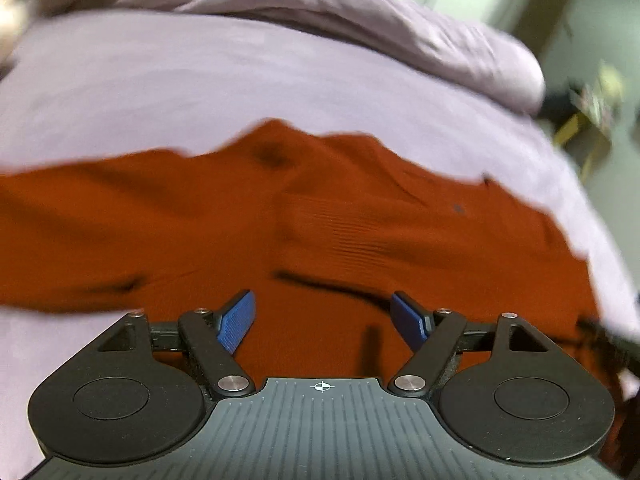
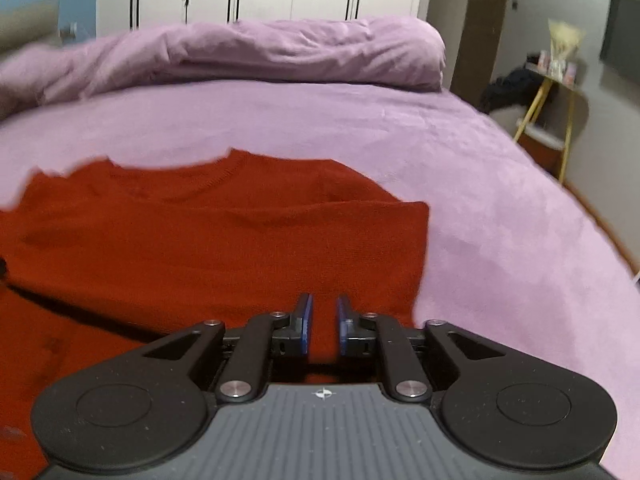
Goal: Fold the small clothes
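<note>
Across the middle of both views we see the rust-red knitted top [image 1: 320,220] lying flat on the lilac bed cover [image 1: 200,92]. In the right wrist view its ribbed neckline sits at the upper edge of the cloth, toward the rolled duvet [image 2: 300,48], and its straight right side runs down to the lower centre of the frame.

We judge it light, soft and limp, with a knit that will stretch and sag when lifted from one point. It should not slip from the ribbed blue pads, but it will drape rather than hold a crease. An edge or corner is the place to take it, pinching a doubled layer of hem or side seam.

Its neck points toward the top of the frame; with what looks like a sleeve spread to the left, its long axis runs left to right.

Our left gripper [image 1: 324,320] has its jaws spread wide above the cloth, gripping nothing. Our right gripper [image 2: 322,324] has its jaws nearly together; whether cloth is pinched we cannot tell.
</note>
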`<state>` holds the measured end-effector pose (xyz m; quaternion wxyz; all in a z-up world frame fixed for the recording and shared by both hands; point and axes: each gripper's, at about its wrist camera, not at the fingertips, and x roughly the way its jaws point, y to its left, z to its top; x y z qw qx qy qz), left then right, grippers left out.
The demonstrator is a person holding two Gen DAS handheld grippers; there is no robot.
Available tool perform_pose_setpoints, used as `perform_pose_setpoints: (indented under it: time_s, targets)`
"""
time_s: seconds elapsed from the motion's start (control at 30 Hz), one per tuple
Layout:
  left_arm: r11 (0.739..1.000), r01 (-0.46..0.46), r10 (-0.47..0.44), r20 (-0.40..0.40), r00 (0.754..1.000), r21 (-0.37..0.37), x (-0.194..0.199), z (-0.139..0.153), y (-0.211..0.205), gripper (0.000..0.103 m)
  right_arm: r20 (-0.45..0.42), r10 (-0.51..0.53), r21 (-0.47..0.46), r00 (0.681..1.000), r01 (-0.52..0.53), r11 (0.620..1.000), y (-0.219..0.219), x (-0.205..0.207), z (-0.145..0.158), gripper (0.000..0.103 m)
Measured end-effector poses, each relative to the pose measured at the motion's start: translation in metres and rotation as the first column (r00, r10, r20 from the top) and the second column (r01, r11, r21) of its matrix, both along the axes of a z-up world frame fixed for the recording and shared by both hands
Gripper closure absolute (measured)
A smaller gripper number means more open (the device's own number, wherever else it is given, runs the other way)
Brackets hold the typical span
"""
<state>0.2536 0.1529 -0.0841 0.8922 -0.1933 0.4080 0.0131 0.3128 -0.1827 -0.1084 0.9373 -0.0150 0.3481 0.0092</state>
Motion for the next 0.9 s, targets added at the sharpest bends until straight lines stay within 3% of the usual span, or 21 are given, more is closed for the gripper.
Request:
perform_pose_setpoints:
  time_s: [0.07, 0.17, 0.23, 0.27, 0.37, 0.43, 0.57, 0.63, 0.67, 0.7, 0.73, 0.77, 0.83, 0.9]
  targets:
    - [0.994, -0.107, 0.108, 0.01, 0.994, -0.034, -0.026, 0.0, 0.041, 0.022, 0.001, 0.005, 0.085, 1.0, -0.005, 0.996, -0.003, -0.018, 0.005, 0.074]
    - [0.957, -0.289, 0.289, -0.01, 0.957, -0.012, -0.062, -0.005, 0.106, 0.022, -0.02, 0.006, 0.132, 1.0, -0.004, 0.991, -0.003, -0.043, 0.004, 0.073]
    - [0.901, -0.433, 0.432, -0.035, 0.901, -0.014, -0.086, -0.01, 0.151, 0.024, -0.044, 0.0, 0.16, 0.999, 0.007, 0.987, -0.004, -0.058, 0.001, 0.073]
    - [0.858, -0.512, 0.511, -0.036, 0.859, -0.037, -0.1, -0.014, 0.176, 0.027, -0.052, -0.003, 0.173, 0.999, 0.012, 0.985, -0.005, -0.064, 0.0, 0.073]
    - [0.752, -0.638, 0.645, -0.018, 0.764, -0.166, -0.126, -0.021, 0.228, 0.036, -0.065, -0.015, 0.184, 0.998, 0.027, 0.983, -0.002, -0.072, 0.001, 0.073]
    - [0.696, -0.667, 0.689, -0.013, 0.724, -0.263, -0.13, -0.028, 0.253, 0.041, -0.077, -0.013, 0.187, 0.997, 0.027, 0.982, 0.003, -0.071, 0.003, 0.073]
    - [0.578, -0.716, 0.766, -0.042, 0.642, -0.391, -0.126, -0.043, 0.285, 0.062, -0.085, -0.007, 0.207, 0.996, 0.024, 0.978, 0.013, -0.068, 0.01, 0.073]
    - [0.539, -0.723, 0.784, -0.056, 0.618, -0.433, -0.122, -0.049, 0.292, 0.075, -0.082, -0.001, 0.215, 0.997, 0.019, 0.976, 0.017, -0.068, 0.013, 0.073]
    - [0.523, -0.724, 0.79, -0.063, 0.61, -0.449, -0.122, -0.051, 0.295, 0.087, -0.081, 0.002, 0.209, 0.997, 0.015, 0.978, 0.019, -0.068, 0.014, 0.073]
    - [0.516, -0.729, 0.792, -0.075, 0.606, -0.449, -0.122, -0.054, 0.297, 0.091, -0.081, 0.006, 0.2, 0.997, 0.01, 0.98, 0.022, -0.068, 0.014, 0.073]
    - [0.526, -0.726, 0.786, -0.072, 0.614, -0.443, -0.122, -0.053, 0.298, 0.092, -0.081, 0.008, 0.195, 0.997, 0.007, 0.981, 0.023, -0.069, 0.015, 0.073]
    - [0.554, -0.718, 0.776, -0.052, 0.629, -0.422, -0.12, -0.048, 0.297, 0.093, -0.08, 0.011, 0.191, 0.997, 0.004, 0.982, 0.024, -0.069, 0.015, 0.073]
    - [0.65, -0.67, 0.727, 0.035, 0.686, -0.358, -0.117, -0.03, 0.287, 0.094, -0.078, 0.011, 0.189, 0.997, 0.004, 0.982, 0.024, -0.069, 0.016, 0.073]
    - [0.767, -0.569, 0.622, 0.125, 0.773, -0.295, -0.104, -0.004, 0.261, 0.095, -0.072, 0.007, 0.193, 0.997, 0.007, 0.981, 0.022, -0.069, 0.017, 0.073]
